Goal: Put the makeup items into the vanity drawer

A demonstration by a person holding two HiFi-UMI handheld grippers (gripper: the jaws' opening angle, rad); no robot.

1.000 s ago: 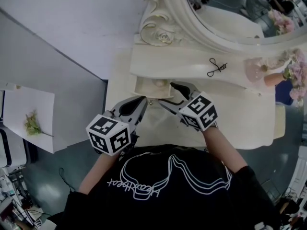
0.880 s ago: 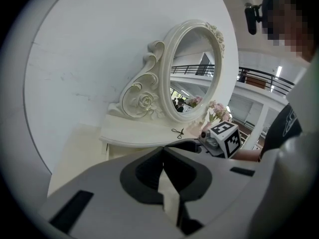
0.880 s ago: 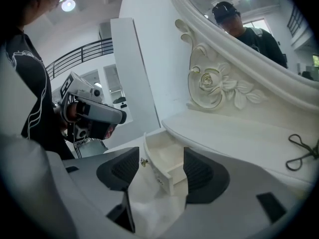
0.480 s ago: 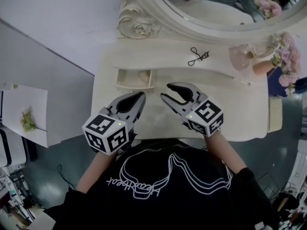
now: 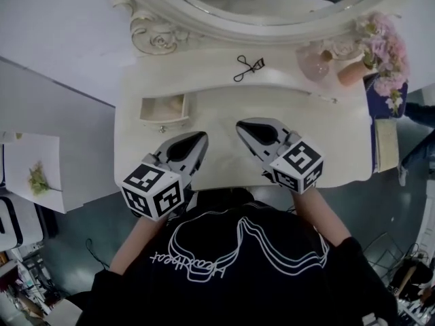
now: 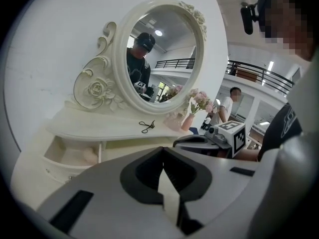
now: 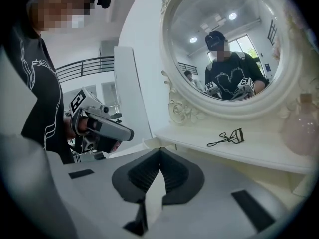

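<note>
The cream vanity (image 5: 224, 114) has its small left drawer (image 5: 163, 109) pulled open, and a pale pink item (image 6: 90, 156) lies inside it. A black eyelash curler (image 5: 249, 67) rests on the upper shelf below the mirror. My left gripper (image 5: 200, 139) is shut and empty, hovering over the tabletop just in front of the drawer. My right gripper (image 5: 242, 126) hovers beside it to the right. Its jaws have just been closing with nothing between them, and they now meet at the tips. The curler (image 7: 227, 138) lies well beyond both grippers.
A pink glass bottle (image 5: 314, 63) and a vase of pink flowers (image 5: 357, 66) stand at the shelf's right end. The oval mirror (image 5: 258, 5) rises behind the shelf. A white board with a sprig (image 5: 37, 178) lies left of the vanity.
Both grippers have drawn back from the open drawer toward the person. The right jaws, wide open a second ago, have closed empty. The left jaws stayed shut.
</note>
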